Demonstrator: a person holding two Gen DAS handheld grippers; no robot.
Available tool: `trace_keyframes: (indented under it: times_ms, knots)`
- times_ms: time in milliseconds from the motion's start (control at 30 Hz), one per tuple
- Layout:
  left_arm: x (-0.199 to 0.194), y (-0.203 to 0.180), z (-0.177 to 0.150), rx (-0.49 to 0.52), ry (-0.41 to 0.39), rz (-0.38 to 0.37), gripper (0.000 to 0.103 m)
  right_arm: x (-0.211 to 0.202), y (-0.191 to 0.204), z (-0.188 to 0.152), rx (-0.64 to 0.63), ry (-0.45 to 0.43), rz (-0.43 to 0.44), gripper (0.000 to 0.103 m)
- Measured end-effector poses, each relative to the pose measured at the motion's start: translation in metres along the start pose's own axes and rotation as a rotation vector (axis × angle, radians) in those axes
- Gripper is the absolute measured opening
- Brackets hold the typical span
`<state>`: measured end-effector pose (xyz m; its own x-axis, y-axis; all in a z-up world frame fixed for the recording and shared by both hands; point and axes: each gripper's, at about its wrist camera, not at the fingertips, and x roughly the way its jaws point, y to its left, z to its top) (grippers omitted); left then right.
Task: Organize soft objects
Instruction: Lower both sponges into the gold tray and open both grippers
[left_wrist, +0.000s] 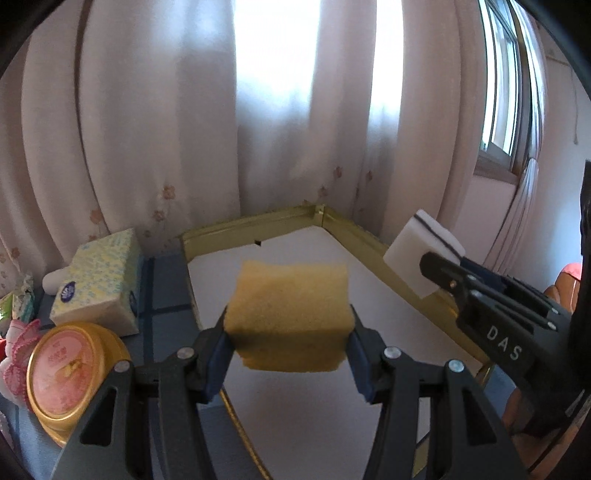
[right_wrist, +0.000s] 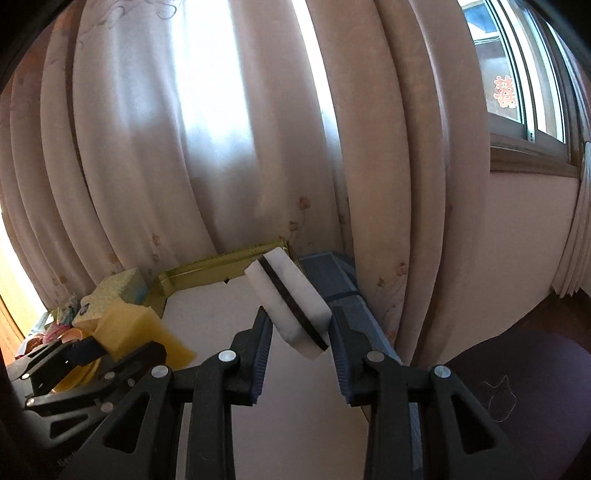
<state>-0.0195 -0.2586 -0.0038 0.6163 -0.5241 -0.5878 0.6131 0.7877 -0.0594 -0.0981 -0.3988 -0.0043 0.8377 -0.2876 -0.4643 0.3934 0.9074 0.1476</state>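
Yellow sponge (left_wrist: 288, 314) and striped white sponge (right_wrist: 291, 301), both aloft.

Between the matt black plastic fingers of the left gripper (left_wrist: 288, 325), the yellow sponge (left_wrist: 287, 317) looks coarse and porous. Below it the tray's glossy gold rim (left_wrist: 251, 225) frames a smooth white base. In the right gripper (right_wrist: 301, 332), the white foam sponge (right_wrist: 291, 302) looks fine and matt; soft cloth curtains (right_wrist: 184, 147) hang beyond.

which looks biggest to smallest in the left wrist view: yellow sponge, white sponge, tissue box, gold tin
1. yellow sponge, though it is nearest the camera
2. gold tin and tissue box, too alike to rank
3. white sponge
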Motion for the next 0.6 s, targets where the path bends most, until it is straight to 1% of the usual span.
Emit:
trace_keyframes:
  times_ms: [133,233,300,333,367,400,433,467,500,533,600]
  knots:
    - [0.009,0.000,-0.001,0.000,0.027,0.011,0.055,0.007,0.000,0.000,-0.002,0.020,0.020,0.035]
    - [0.010,0.001,-0.001,-0.007,0.029,0.007,0.055,0.013,0.001,-0.002,-0.003,0.040,0.043,0.038]
    - [0.012,0.000,-0.001,0.006,0.030,0.019,0.055,0.017,0.000,-0.005,0.005,0.051,0.045,0.043]
    - [0.012,-0.001,-0.002,0.008,0.029,0.021,0.055,0.018,-0.001,-0.006,0.015,0.057,0.057,0.055]
    - [0.012,-0.001,-0.002,0.011,0.027,0.026,0.059,0.019,-0.002,-0.007,0.026,0.060,0.068,0.064]
    - [0.010,-0.001,-0.002,0.011,0.016,0.026,0.062,0.020,-0.005,-0.007,0.044,0.060,0.071,0.067]
    - [0.009,-0.001,-0.001,0.014,0.011,0.030,0.075,0.017,-0.008,-0.007,0.068,0.044,0.107,0.076]
    - [0.006,-0.003,0.000,0.019,0.001,0.038,0.086,0.014,-0.009,-0.007,0.081,0.029,0.113,0.080]
    - [0.001,-0.004,0.001,0.027,-0.020,0.048,0.092,0.010,-0.010,-0.007,0.084,0.011,0.108,0.080]
    - [-0.002,-0.004,0.001,0.033,-0.031,0.054,0.101,0.007,-0.009,-0.006,0.084,-0.004,0.105,0.080]
    - [-0.013,-0.005,0.003,0.051,-0.072,0.080,0.103,-0.003,-0.010,-0.006,0.095,-0.045,0.093,0.080]
